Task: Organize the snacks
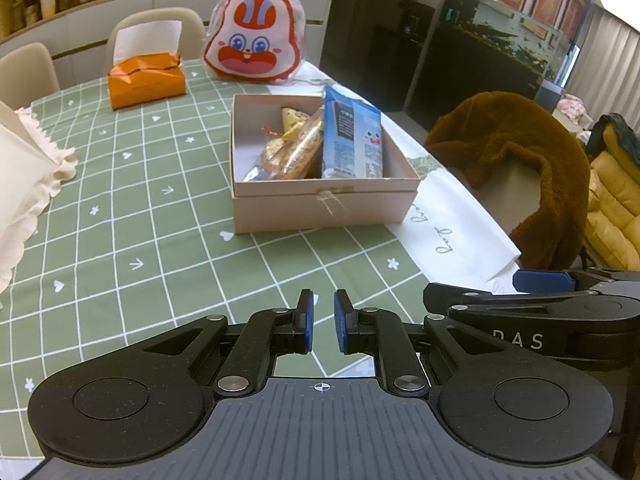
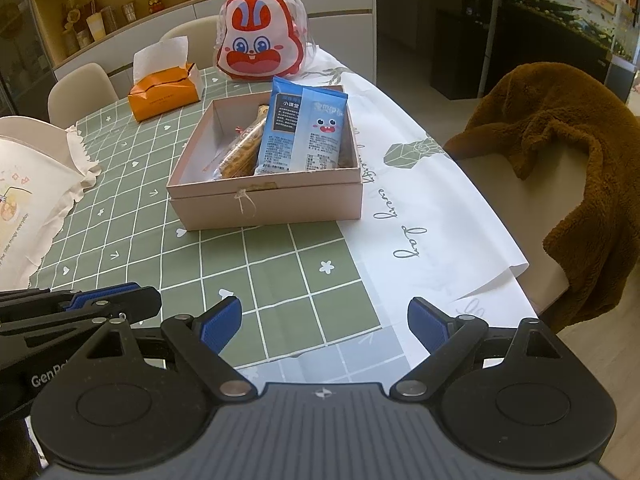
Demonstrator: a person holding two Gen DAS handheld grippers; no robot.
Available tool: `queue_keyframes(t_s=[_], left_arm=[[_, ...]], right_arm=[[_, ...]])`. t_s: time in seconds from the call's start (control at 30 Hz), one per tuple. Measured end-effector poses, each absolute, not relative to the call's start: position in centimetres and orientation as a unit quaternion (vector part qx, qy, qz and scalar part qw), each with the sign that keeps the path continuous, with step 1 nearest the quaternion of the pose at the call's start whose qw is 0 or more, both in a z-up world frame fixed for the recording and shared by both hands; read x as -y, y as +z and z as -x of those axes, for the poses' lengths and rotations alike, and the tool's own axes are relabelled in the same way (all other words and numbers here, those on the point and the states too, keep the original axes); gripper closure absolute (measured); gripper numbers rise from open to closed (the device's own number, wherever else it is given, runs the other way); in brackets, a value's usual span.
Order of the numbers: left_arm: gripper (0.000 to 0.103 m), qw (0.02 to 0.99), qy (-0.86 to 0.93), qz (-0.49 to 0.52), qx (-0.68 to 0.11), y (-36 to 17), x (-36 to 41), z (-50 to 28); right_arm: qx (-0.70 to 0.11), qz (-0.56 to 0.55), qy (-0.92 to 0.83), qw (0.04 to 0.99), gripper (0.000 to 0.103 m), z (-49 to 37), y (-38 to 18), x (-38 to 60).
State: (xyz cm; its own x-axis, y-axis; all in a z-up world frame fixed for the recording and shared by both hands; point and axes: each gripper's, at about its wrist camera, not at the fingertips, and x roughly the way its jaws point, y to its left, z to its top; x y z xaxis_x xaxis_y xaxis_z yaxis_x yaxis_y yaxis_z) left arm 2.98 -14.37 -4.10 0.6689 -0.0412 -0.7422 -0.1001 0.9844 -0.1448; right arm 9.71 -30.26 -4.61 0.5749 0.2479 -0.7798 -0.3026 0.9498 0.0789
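A pink cardboard box [image 1: 320,208] [image 2: 272,204] stands open on the green checked tablecloth. Inside it a blue snack packet [image 1: 352,140] [image 2: 304,132] leans upright at the right, with golden wrapped snacks [image 1: 292,148] [image 2: 240,152] lying to its left. My left gripper [image 1: 321,320] hovers above the cloth in front of the box, its jaws nearly together and holding nothing. My right gripper [image 2: 325,322] is open and empty, also in front of the box near the table's front edge. Each gripper shows at the edge of the other's view.
A red and white rabbit bag [image 1: 256,36] [image 2: 262,36] and an orange tissue pack [image 1: 146,80] [image 2: 166,90] stand behind the box. A cream frilled cloth bag [image 1: 28,172] [image 2: 32,200] lies at the left. A chair with a brown fleece [image 1: 516,152] [image 2: 568,140] stands right of the table.
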Motion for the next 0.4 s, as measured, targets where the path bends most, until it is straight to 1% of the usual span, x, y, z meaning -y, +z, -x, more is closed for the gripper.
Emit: queue_keyframes(t_s=[0.4], left_arm=[[0.088,0.912,0.01,0.083,-0.402,-4.28,14.07,-2.88]], right_arm=[[-0.437,0.032,0.151,0.886,0.012,-9.98,-4.79,29.83]])
